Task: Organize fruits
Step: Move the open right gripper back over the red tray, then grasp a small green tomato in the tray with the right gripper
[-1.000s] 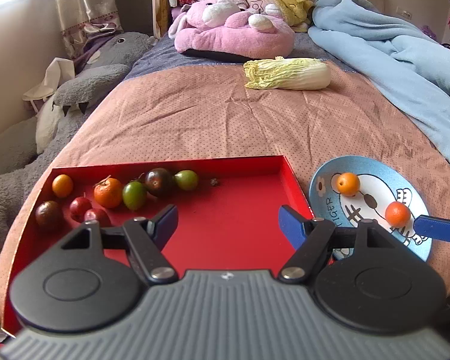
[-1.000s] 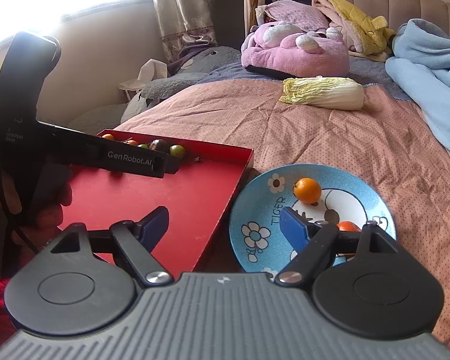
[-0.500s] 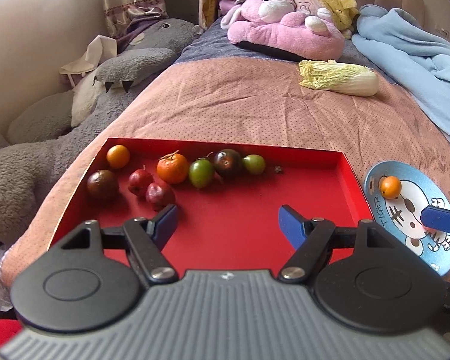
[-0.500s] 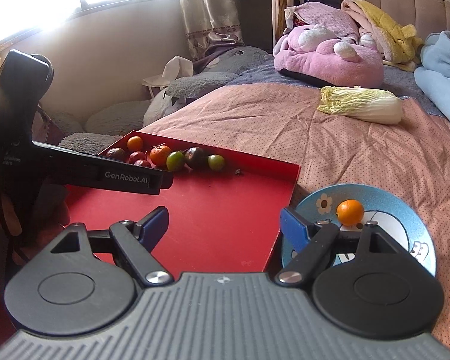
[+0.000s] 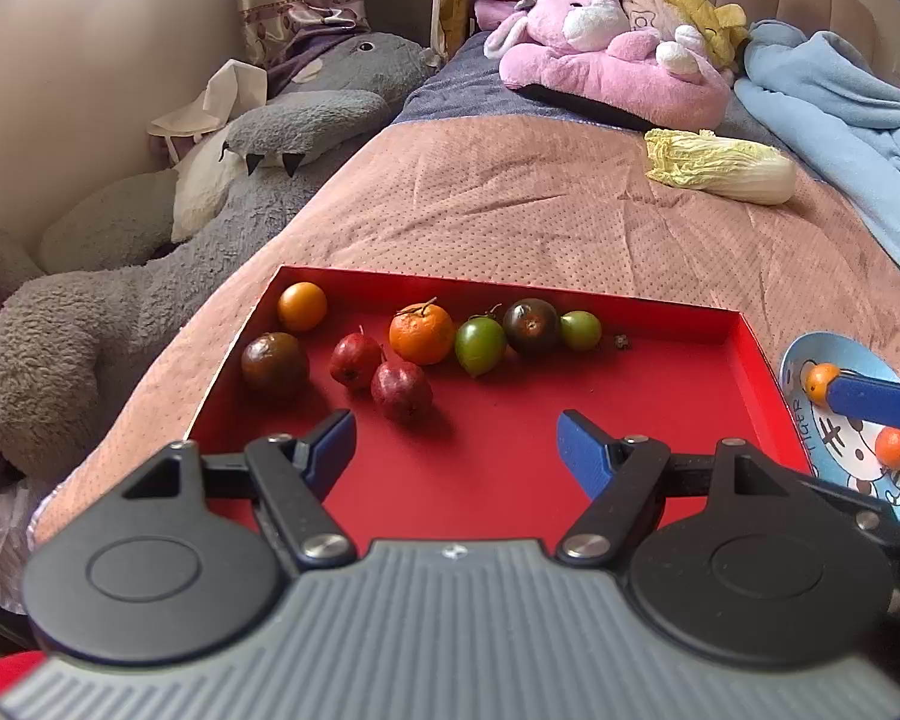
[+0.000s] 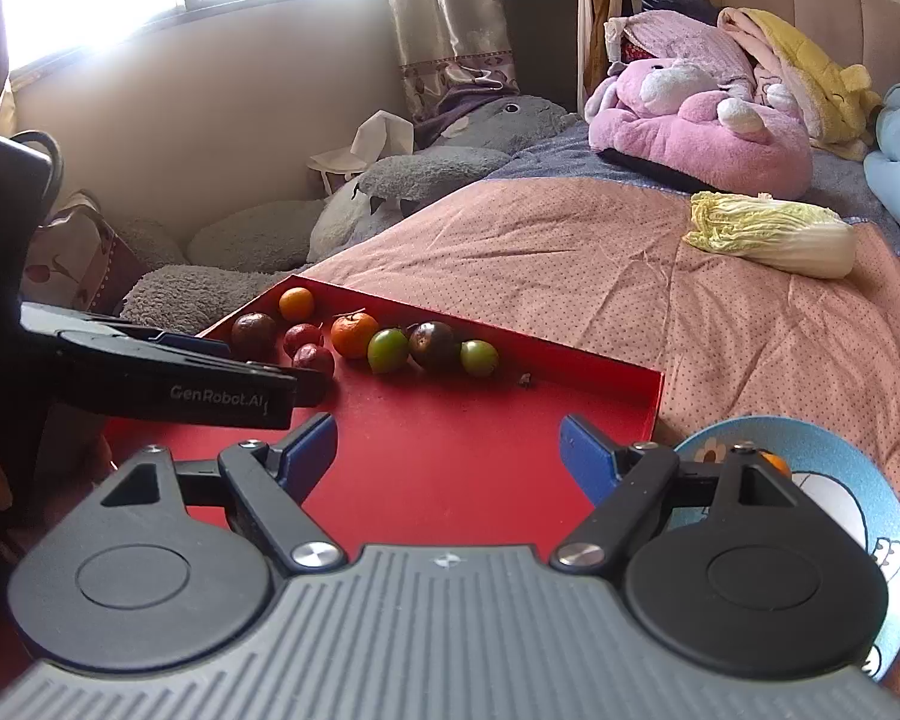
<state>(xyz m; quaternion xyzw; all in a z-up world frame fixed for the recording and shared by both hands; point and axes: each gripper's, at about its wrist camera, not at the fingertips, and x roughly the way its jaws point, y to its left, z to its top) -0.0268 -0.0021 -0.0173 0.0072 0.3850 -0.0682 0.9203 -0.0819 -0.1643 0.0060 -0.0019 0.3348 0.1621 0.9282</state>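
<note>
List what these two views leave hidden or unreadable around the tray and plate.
- Blue plate: left wrist view, cut by the right edge and crossed by the right gripper's blue finger.
- Plate's oranges: right wrist view, one sliver shows behind the gripper's linkage.
- Red tray near edge: both views, behind the gripper bodies.
- Dark speck: too small to identify.

Each handheld tool has a ribbed grey plastic body, two round black discs, black linkage arms with silver screw heads, and two blue finger pads. The left tool (image 5: pixel 456 441) and right tool (image 6: pixel 448 447) look alike. Seen from the side, the left tool's black arm carries white "GenRobot.AI" lettering.
</note>
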